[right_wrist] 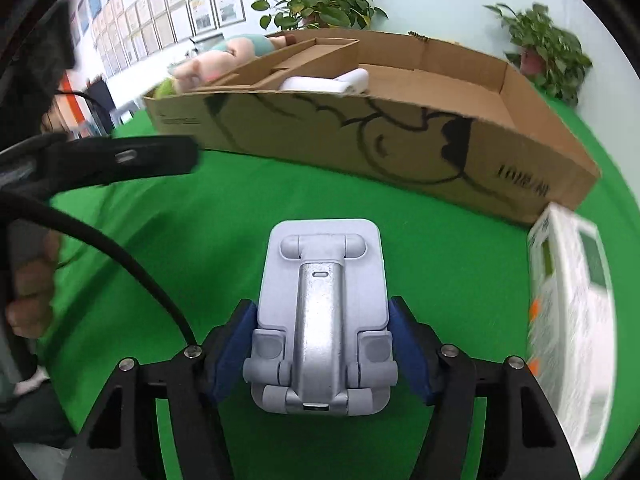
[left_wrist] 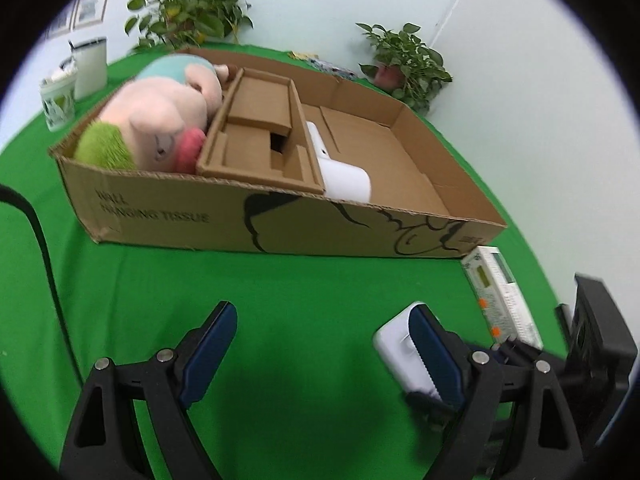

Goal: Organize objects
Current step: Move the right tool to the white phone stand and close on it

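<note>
While the right gripper [right_wrist: 322, 344] has its blue pads [right_wrist: 232, 344] at the two sides of the stand [right_wrist: 322, 312], the stand lies flat on the green cloth [right_wrist: 224, 220], in front of the box [right_wrist: 360, 140]. Its pads sit at the stand's edges, touching or very nearly so; I cannot tell for certain that they press on it. The stand is a folded white and grey piece with a silver arm down its middle.

The left gripper [left_wrist: 320, 344] stands wide apart with nothing between its fingers, over bare cloth in front of the box. In the left wrist view the stand [left_wrist: 400, 352] shows just beside that gripper's right finger, partly hidden by it.

Inside the box, a plush pig [left_wrist: 156, 120] fills the left end, a cardboard insert [left_wrist: 260, 136] sits next to it, and a white device [left_wrist: 344, 176] lies against the insert. A white remote [right_wrist: 572, 320] lies on the cloth at the box's right front corner. Two potted plants [left_wrist: 188, 12] stand behind the box.
</note>
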`<state>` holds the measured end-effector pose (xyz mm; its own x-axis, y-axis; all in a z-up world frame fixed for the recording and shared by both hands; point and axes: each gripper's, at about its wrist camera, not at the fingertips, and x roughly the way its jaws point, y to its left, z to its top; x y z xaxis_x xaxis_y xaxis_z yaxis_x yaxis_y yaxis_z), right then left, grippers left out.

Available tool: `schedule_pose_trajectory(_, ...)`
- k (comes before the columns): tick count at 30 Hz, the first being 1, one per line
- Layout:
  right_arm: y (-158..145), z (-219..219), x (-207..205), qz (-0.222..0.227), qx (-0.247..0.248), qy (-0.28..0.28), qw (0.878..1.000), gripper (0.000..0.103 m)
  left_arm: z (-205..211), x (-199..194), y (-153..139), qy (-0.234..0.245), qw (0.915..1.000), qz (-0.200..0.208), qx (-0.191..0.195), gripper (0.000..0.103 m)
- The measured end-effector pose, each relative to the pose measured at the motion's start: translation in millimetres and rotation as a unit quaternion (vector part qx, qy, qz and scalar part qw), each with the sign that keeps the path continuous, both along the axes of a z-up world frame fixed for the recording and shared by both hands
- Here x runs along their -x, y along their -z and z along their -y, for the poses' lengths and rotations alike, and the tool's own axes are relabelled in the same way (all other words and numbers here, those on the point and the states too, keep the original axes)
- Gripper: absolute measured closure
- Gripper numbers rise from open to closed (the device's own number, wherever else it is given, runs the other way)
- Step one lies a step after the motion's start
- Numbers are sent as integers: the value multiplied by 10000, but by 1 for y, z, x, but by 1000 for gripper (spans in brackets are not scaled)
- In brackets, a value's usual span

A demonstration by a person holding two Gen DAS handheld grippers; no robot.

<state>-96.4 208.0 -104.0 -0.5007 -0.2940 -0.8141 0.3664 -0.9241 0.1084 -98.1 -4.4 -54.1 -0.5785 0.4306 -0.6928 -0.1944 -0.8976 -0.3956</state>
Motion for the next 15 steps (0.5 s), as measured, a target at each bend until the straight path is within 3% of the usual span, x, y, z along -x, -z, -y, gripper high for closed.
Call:
schedule_pose_trajectory(2,-4,-4,-15,160,569,47,9982,30,-2,1,4,262,9990,182,-321,16)
schedule_pose_trajectory(4,-6,-12,-28,117,811,192,9965,3,-7,0,9,595,9953,395,-655,16)
schedule_pose_trajectory(5,-8,-15,-34,-8,789,270,9965,1,-10,0,11,741,9929,488,-788,16)
schedule_pose_trajectory(12,-5,-7,-38,-169,269,121,9994,2,-41,-4,34,1497,9686,1313,-1491,16)
schedule_pose_trajectory(15,-3,6,-42,-293,-23,-21,9996,16,-46,-8,38,1541,9624,1437,-1716,16)
